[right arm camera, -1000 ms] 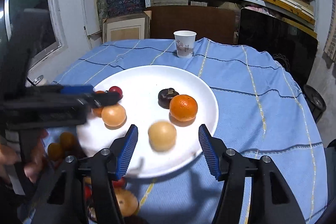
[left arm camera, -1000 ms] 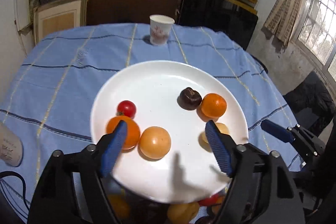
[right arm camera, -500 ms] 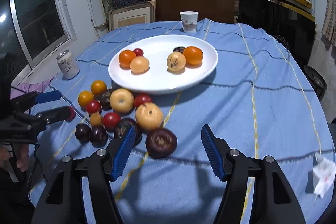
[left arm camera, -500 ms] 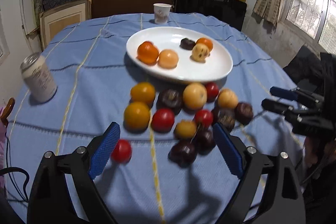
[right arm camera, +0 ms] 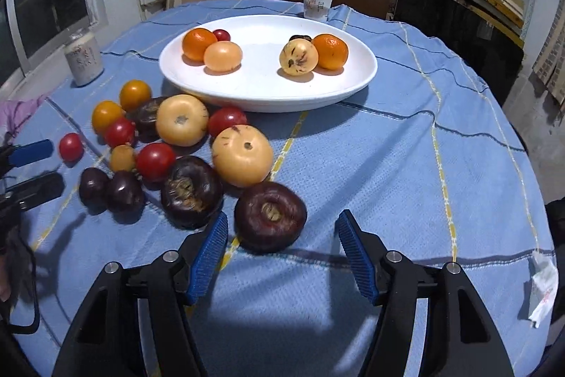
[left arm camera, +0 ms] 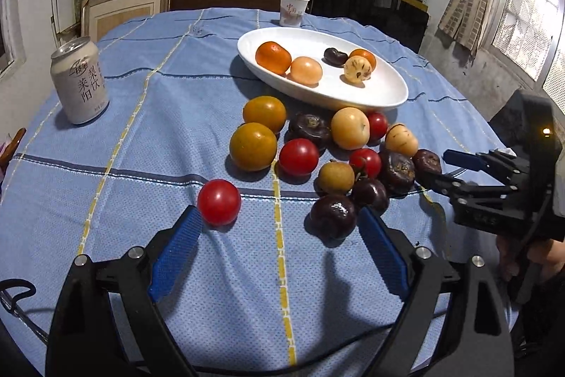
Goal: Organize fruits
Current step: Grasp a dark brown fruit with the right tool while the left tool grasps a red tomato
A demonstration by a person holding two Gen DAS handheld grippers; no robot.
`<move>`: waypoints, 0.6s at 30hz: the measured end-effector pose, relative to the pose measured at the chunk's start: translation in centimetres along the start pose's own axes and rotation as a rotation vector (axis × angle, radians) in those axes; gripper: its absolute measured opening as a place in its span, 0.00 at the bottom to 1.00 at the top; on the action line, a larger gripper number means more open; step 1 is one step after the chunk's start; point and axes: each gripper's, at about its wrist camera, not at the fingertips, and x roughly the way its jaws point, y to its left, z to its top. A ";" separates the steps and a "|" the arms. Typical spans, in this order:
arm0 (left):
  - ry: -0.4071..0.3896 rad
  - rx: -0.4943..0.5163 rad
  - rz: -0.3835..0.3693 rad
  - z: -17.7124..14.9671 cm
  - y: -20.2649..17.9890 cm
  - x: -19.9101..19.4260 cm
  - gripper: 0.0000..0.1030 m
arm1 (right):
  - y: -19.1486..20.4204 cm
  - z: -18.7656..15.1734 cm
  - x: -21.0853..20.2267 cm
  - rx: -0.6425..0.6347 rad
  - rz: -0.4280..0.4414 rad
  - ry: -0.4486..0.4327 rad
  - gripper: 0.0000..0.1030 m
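Observation:
A white plate (left arm camera: 353,101) (right arm camera: 282,101) on the blue cloth holds several orange, pale and dark fruits. In front of it lies a loose pile of red tomatoes, orange, yellow and dark purple fruits. My left gripper (left arm camera: 279,218) is open and empty just above the cloth. A stray red tomato (left arm camera: 219,202) lies by its left fingertip and a dark fruit (left arm camera: 332,216) by its right one. My right gripper (right arm camera: 282,221) is open around a dark purple fruit (right arm camera: 270,221). The left pad is close to it and a gap shows on the right.
A drink can (left arm camera: 79,83) (right arm camera: 83,60) stands at the left of the table. A paper cup (left arm camera: 293,10) (right arm camera: 317,2) sits behind the plate. A crumpled paper scrap (right arm camera: 543,285) lies near the right edge. Shelves and boxes stand beyond the table.
Both grippers have drawn back from over the plate to the loose pile in front of it. Both sets of jaws stand wider. The right one has closed in on the dark purple fruit.

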 end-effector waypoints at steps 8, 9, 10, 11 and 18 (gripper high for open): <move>0.018 -0.025 0.035 0.1 0.5 0.5 0.85 | -0.2 -0.1 0.3 0.010 0.087 -0.023 0.42; 0.013 -0.048 0.044 0.2 0.9 0.4 0.85 | -0.5 -0.1 0.2 0.025 0.102 -0.033 0.42; 0.011 -0.067 0.051 0.2 1.4 0.4 0.85 | -0.8 -0.2 -0.1 0.042 0.118 -0.047 0.42; 0.009 -0.084 0.060 0.2 1.8 0.5 0.85 | -1.2 -0.2 -0.4 0.061 0.136 -0.063 0.42; 0.038 -0.120 0.153 0.5 2.9 1.3 0.85 | -1.3 -0.3 -1.1 0.071 0.146 -0.101 0.42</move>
